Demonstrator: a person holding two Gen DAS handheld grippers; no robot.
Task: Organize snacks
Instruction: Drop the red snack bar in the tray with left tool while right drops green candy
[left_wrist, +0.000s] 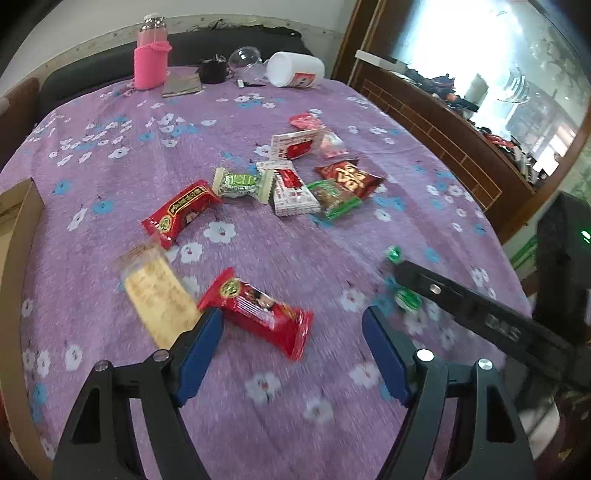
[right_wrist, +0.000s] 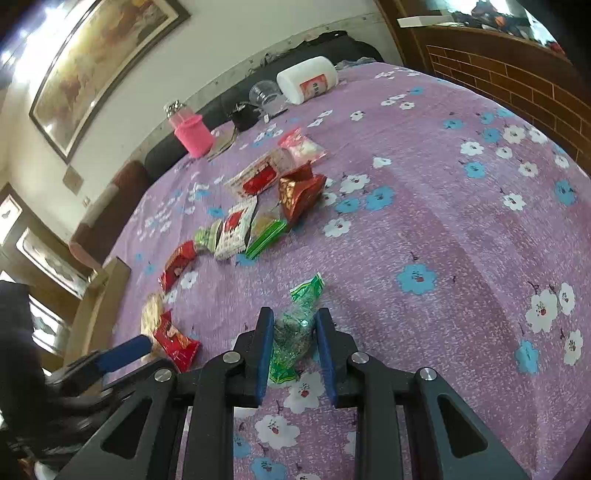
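A green candy packet (right_wrist: 295, 328) is clamped by the right hand-held gripper (right_wrist: 291, 343); the left hand-held gripper (left_wrist: 291, 328) is held wide apart above a red snack bar (left_wrist: 258, 312).

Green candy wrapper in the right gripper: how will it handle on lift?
The green wrapper looks like thin crinkly film, so probably floppy; its free end sticks out past the right gripper and may droop. It looks small and likely light. Glossy film can be slippery, so it might slide between the blue pads unless squeezed firmly.
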